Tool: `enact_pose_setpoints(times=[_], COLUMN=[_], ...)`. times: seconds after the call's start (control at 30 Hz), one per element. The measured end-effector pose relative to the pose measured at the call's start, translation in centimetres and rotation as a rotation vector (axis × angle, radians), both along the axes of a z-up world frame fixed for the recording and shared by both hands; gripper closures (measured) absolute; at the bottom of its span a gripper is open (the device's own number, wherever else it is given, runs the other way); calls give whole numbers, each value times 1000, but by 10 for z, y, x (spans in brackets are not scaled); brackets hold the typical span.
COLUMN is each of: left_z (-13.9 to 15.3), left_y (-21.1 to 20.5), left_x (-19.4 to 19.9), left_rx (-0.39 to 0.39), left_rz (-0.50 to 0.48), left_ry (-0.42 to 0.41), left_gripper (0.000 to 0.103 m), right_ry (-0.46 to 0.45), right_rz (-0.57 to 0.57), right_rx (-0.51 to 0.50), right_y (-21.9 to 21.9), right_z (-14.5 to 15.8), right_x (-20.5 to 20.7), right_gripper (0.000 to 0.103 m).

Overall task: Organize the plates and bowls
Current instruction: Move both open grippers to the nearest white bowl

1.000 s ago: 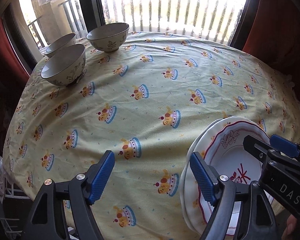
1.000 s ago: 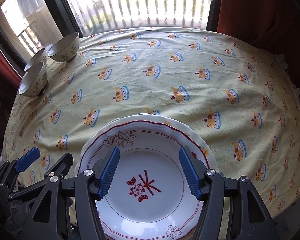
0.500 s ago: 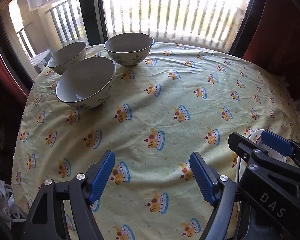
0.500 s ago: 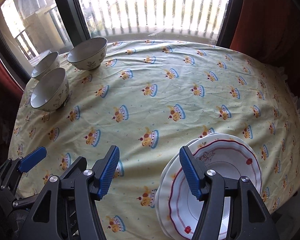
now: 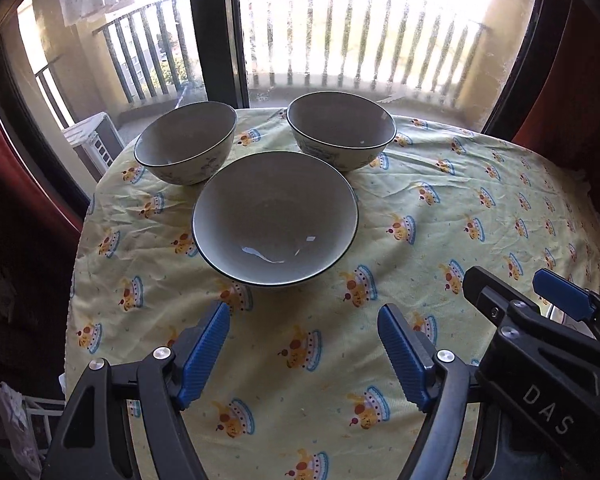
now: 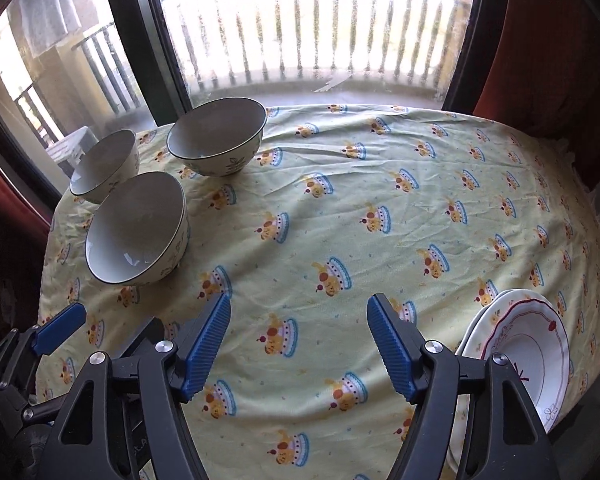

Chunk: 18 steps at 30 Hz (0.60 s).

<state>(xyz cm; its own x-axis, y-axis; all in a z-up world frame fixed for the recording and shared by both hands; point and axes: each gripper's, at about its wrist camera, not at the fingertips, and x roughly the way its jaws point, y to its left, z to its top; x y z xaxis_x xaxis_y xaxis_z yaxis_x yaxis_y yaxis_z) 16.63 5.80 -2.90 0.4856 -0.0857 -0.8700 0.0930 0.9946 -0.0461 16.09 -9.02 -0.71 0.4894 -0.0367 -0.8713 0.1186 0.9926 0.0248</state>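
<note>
Our left gripper [image 5: 304, 356] hung wide, empty; the right gripper [image 6: 298, 350] was opening, empty. Nearest bowl [image 5: 275, 218] ahead on the tablecloth [image 5: 440, 208]: probably glazed ceramic, slippery, breakable. We'd pinch its rim.

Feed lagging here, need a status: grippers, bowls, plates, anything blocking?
Left gripper open, empty; right gripper opening, empty. Three bowls, nearest, unstacked. Plates stacked. Path clear.

A tabletop [image 5: 440, 208] under a pale yellow cloth with a repeated cartoon print stands against a big window [image 5: 364, 36]. A dark window frame [image 5: 212, 28] splits the glass. Bright daylight pours through the balcony railing [image 6: 320, 36] outside. Dark red curtains [image 6: 548, 60] hang at both sides.
</note>
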Motion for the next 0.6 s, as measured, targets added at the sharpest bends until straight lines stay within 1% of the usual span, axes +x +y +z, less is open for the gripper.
enact_pose_setpoints(times=[0.13, 0.33, 0.5, 0.6], left_z=[-2, -8, -17, -24], left_y=[19, 36, 47, 50], left_x=[20, 49, 70, 81], left_rx=[6, 46, 41, 38], left_rz=[16, 8, 13, 14], left_ry=[4, -9, -8, -2], left_gripper=[29, 41, 45, 49], right_ry=[1, -1, 6, 11], right_rz=[-10, -18, -22, -21], right_rx=[21, 9, 3, -6], right_y=[19, 46, 59, 67], right_z=[0, -7, -14, -19], right_x=[20, 50, 73, 85], right_gripper=[29, 29, 29, 30])
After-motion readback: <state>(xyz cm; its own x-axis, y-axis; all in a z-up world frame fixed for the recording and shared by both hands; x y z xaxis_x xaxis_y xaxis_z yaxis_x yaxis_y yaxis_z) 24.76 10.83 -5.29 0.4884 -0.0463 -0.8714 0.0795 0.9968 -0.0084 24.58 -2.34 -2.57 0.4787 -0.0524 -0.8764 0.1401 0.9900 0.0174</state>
